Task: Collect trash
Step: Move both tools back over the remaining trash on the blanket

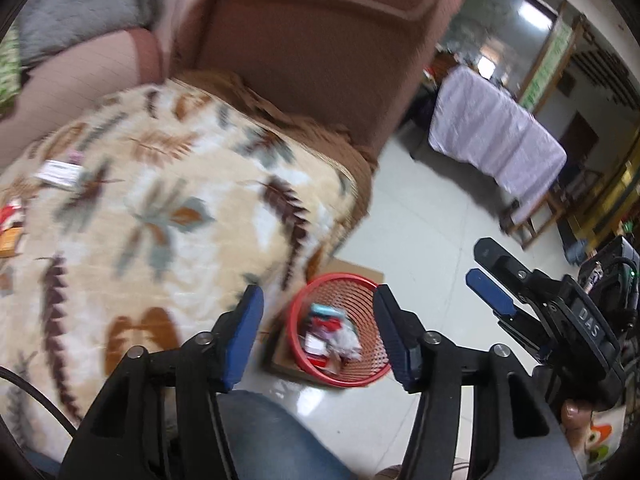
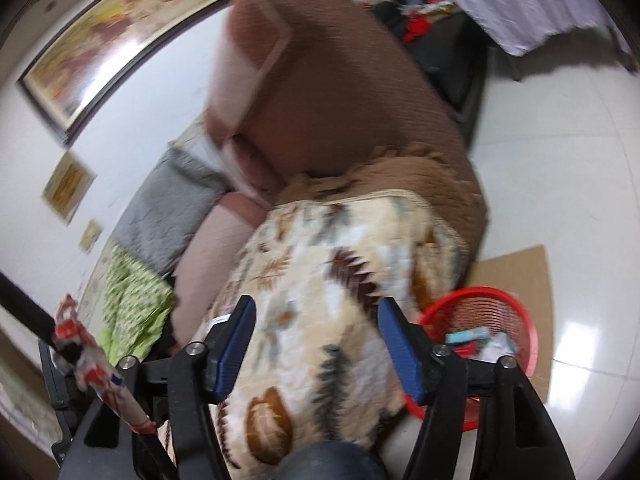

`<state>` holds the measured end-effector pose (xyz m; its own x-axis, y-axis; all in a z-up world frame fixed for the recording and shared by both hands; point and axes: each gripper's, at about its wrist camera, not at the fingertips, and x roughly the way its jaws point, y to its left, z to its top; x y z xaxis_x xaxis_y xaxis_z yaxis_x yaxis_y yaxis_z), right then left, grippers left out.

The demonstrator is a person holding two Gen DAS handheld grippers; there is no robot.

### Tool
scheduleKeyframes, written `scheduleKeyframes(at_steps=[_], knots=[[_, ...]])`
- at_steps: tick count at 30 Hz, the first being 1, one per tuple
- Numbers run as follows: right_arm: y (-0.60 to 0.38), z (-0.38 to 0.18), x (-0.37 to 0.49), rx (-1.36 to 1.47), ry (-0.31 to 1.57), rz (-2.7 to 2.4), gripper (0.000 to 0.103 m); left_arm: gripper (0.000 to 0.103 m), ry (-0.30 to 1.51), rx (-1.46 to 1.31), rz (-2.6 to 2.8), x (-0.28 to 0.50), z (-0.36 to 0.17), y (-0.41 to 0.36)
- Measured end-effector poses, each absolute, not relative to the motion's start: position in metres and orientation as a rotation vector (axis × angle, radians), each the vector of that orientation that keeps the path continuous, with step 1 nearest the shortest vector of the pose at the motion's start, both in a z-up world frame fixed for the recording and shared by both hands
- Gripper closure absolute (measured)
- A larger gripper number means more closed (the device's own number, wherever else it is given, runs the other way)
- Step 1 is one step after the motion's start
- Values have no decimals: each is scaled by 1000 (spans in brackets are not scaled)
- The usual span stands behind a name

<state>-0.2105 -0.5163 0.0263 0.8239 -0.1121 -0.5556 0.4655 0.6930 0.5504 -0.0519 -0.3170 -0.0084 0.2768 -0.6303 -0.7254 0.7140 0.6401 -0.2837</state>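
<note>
L wrist view, left to right: white wrapper (image 1: 60,173) and red-orange scraps (image 1: 10,226) lie on the leaf-print blanket (image 1: 168,208). Left gripper (image 1: 318,334) fingers spread wide, nothing btwn them. Red basket (image 1: 362,378) sits on cardboard (image 1: 362,270) on the floor, just beside the blanket edge, w/ trash (image 1: 330,338) inside. Right gripper (image 1: 486,276) at far right, fingers only narrowly apart, empty. R wrist view: its 2 fingers (image 2: 236,350) look wide over the blanket, basket at right.
</note>
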Motion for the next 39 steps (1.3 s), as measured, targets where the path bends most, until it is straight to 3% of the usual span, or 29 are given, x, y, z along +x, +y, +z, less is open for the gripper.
scheduleKeyframes(at_steps=[9, 20, 39], knots=[[-433, 47, -138, 605, 574, -105, 26, 39, 847, -48, -737, -4, 24, -205], [-353, 17, -31, 506, 713, 119, 25, 39, 867, -283, -518, 86, -1, -94], [-314, -93, 207, 361, 938, 393, 23, 39, 1024, -467, -244, 225, -37, -7]])
